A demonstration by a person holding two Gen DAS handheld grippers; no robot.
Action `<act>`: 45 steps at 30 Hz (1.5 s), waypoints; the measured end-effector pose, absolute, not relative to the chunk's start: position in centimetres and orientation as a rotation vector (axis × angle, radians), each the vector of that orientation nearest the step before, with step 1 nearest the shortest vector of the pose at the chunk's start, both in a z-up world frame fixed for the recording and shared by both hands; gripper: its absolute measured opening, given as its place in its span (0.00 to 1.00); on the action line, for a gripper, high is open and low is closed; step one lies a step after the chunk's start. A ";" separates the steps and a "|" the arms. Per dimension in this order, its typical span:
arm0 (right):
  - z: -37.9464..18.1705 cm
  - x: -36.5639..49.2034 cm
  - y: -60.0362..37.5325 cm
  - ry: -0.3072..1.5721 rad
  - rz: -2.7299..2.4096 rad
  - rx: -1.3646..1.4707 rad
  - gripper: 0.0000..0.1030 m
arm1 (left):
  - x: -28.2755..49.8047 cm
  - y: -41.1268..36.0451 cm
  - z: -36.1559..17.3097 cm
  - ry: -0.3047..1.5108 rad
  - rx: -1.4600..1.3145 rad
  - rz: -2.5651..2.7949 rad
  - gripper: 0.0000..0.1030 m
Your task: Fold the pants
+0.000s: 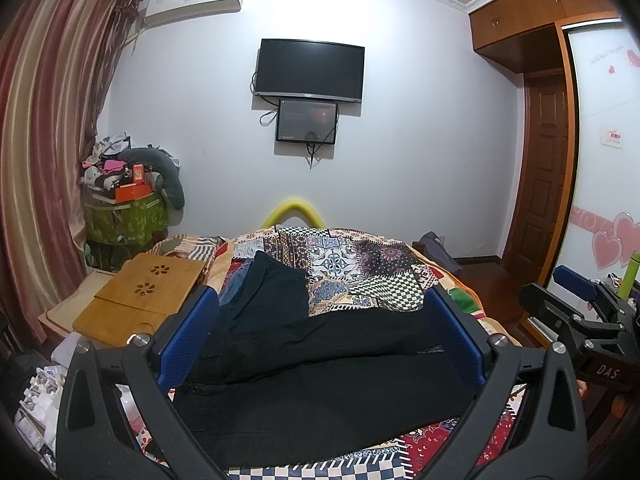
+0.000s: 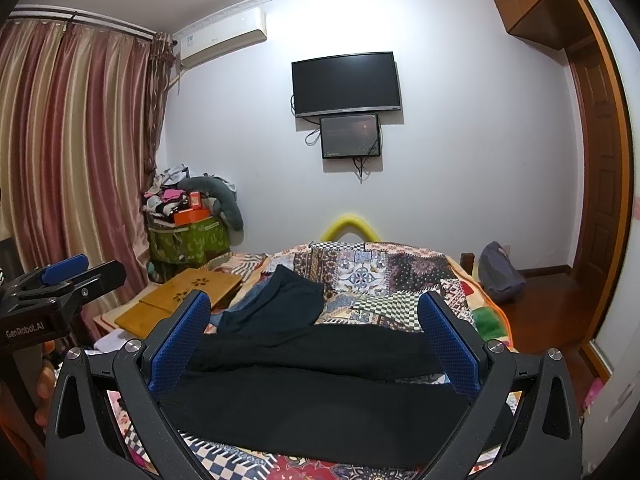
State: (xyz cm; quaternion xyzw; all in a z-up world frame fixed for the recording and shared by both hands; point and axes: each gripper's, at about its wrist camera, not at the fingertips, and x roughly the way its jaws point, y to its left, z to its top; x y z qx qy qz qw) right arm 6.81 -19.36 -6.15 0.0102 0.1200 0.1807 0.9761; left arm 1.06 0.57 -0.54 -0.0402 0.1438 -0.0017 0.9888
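Black pants (image 1: 320, 372) lie spread across the patchwork quilt (image 1: 360, 268), legs running crosswise, nearer than the darker garment (image 1: 272, 292) farther up the quilt. Looks like the opening step: nothing folded yet, and next up is a reach down to pinch an edge. Left gripper (image 1: 320, 328) and right gripper (image 2: 316, 336) both hover above the pants, jaws wide apart, holding nothing.
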 end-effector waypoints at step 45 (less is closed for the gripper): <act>-24.8 41.6 -13.1 0.919 0.541 -0.274 0.83 | 37.4 29.3 -32.3 1.255 -0.379 0.258 0.58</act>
